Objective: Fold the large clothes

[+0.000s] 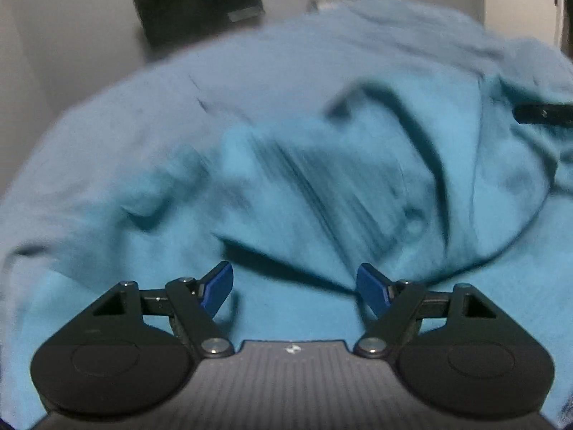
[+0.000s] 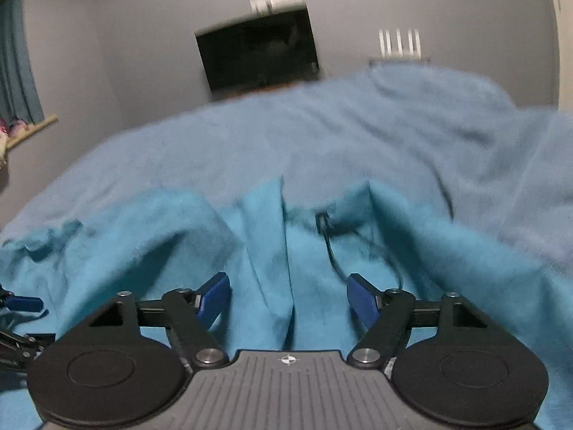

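The turquoise garment (image 2: pixel 179 236) is soft, matt, slightly fuzzy cloth, as is the paler blue blanket (image 2: pixel 286 136) behind it. The right gripper (image 2: pixel 288 297) has matt black plastic arms, blue fingers (image 2: pixel 215 297) and bright metal pivots.

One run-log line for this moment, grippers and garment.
left gripper: open, empty | right gripper: open, empty | blue garment: rumpled, ungripped | stage: between grasps
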Demonstrator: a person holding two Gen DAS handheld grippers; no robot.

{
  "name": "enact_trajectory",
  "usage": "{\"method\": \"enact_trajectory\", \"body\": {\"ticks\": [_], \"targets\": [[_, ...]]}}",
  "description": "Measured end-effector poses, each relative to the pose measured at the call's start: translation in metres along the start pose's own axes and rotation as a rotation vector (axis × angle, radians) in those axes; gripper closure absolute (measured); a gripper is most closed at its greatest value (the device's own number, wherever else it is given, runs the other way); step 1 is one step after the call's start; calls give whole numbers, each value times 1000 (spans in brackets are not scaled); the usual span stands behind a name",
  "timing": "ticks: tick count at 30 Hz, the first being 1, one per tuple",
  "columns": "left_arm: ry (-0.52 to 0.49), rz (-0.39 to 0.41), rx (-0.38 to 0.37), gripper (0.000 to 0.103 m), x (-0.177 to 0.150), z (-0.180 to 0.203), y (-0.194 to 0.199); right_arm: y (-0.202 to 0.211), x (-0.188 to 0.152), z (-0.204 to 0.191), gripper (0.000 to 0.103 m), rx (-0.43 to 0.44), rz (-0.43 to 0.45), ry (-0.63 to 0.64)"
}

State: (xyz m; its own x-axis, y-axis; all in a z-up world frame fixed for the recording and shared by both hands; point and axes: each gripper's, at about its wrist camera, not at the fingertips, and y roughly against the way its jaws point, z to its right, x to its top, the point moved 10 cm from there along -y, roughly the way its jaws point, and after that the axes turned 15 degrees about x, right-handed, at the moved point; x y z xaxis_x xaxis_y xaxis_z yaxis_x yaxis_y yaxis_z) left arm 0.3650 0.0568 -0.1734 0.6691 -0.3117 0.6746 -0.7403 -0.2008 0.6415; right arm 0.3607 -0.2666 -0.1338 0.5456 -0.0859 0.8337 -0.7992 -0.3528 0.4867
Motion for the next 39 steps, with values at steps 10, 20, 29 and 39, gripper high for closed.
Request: {"method": "enact_trajectory", "body": {"ticks": [10,20,29,39], "targets": [[308,210,-115,11,54,5,-4,-32,24,-69,52,191,33,219],[228,-39,-118,11,28,16,-62,-58,-22,-78,49,144,-173,251],[421,47,39,7,62,-95,-33,9,41,-9,30,-65,-25,243],[265,-179,87,7,24,-133,-149,-26,18,96,24,-190,-233,76]]}}
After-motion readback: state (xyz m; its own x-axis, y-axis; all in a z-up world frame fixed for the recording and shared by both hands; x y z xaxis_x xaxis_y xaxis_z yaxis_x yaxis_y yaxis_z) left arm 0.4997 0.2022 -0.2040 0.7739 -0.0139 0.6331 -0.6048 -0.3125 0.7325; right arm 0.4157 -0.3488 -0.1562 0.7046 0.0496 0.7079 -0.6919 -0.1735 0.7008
